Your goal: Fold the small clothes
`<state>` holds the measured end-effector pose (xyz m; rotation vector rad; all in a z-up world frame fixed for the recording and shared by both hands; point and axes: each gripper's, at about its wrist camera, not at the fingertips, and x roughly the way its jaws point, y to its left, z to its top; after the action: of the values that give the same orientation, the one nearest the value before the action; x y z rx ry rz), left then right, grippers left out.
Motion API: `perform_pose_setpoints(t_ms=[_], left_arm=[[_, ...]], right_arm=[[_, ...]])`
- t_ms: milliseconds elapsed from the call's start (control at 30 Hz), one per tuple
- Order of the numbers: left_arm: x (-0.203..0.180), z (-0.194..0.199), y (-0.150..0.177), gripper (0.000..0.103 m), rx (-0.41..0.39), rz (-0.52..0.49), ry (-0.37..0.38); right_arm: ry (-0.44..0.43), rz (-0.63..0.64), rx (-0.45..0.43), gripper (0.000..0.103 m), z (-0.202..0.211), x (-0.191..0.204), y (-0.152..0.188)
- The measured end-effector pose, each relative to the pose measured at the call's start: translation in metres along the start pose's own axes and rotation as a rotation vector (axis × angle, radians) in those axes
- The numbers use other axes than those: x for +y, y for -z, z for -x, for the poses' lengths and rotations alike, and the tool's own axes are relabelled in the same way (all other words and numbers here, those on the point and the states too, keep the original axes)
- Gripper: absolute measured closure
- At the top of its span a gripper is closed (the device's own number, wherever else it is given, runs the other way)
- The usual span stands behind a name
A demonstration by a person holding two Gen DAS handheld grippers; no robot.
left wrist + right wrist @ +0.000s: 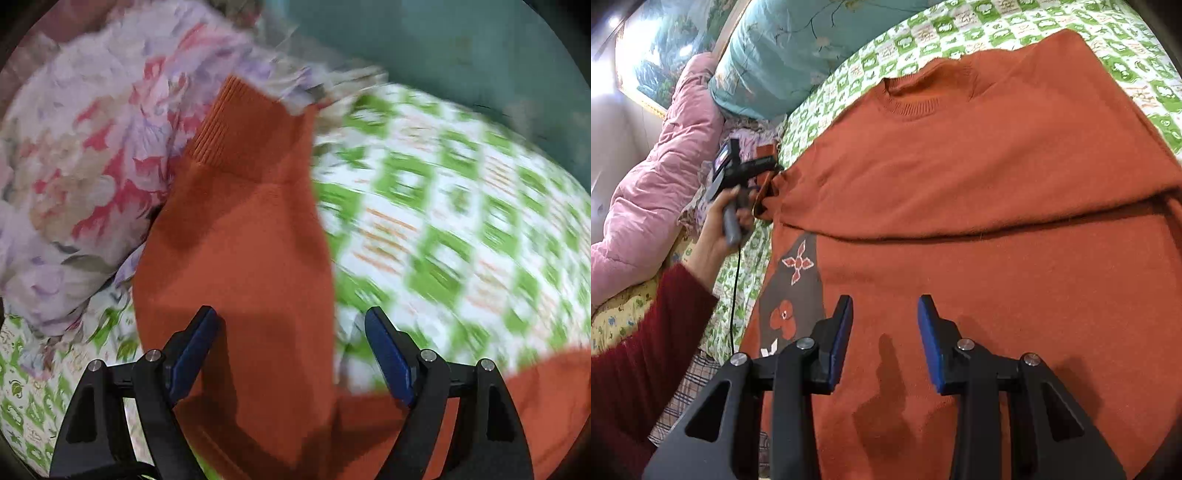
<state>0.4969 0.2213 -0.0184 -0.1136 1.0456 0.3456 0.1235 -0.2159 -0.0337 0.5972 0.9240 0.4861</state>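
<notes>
An orange knit sweater (pixel 960 166) lies spread on the bed, its upper part folded down over the lower part along a crosswise edge (pixel 960 230). A grey patch with red flowers (pixel 794 295) shows at its lower left. In the left wrist view the sweater's sleeve (pixel 240 229) stretches away to a ribbed cuff (pixel 236 122). My left gripper (pixel 291 314) stands open, its blue pads wide apart above the sleeve and not pressing it. It also shows in the right wrist view as the left gripper (pixel 766 192), held by a hand at the sleeve's root. My right gripper (pixel 885 301) hovers open over the sweater's body, nothing between its fingers.
A green-and-white checked sheet (pixel 443 221) covers the bed. A crumpled floral cloth (pixel 92 166) lies beside the cuff. A teal quilt (pixel 783 55) and a pink padded quilt (pixel 665 166) pile up at the far left. The person's dark red sleeve (pixel 635 350) and a plaid cloth (pixel 687 387) sit at lower left.
</notes>
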Motion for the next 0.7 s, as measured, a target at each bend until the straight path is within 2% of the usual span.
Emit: perform_pose_setpoints(t_ms=[33,67,100,167,267,367,533,633,700], left_arm=[[0.004,-0.007,-0.006,0.027,0.007,0.018,-0.008],[0.007,-0.010,-0.009,0.047,0.009,0.026,0.002],[0.008,-0.012,-0.012,0.076,0.010,0.026,0.026],[0.006,-0.006,-0.012,0.099,-0.001,0.005,0.045],[-0.006,0.026,0.001,0.101,-0.080,-0.064,0.077],[-0.022,0.070,0.027,0.101,-0.150,-0.111,0.190],[-0.070,0.158,0.089,0.101,-0.257,-0.201,0.420],[-0.113,0.202,0.131,0.101,-0.296,-0.271,0.569],[-0.142,0.223,0.158,0.101,-0.294,-0.309,0.667]], right_arm=[[-0.005,-0.002,0.005,0.065,-0.001,0.000,0.001],[-0.005,-0.002,0.009,0.065,-0.001,0.000,0.001],[-0.004,-0.001,0.012,0.065,-0.001,-0.001,0.002],[-0.003,0.000,0.009,0.065,-0.001,-0.003,0.002],[0.009,0.007,-0.013,0.065,0.001,-0.003,0.001],[0.003,-0.007,-0.035,0.065,0.004,-0.004,0.000],[0.004,-0.024,-0.083,0.065,0.018,-0.004,0.001],[0.020,-0.050,-0.123,0.065,0.031,-0.012,0.004],[0.040,-0.075,-0.140,0.065,0.039,-0.020,0.005]])
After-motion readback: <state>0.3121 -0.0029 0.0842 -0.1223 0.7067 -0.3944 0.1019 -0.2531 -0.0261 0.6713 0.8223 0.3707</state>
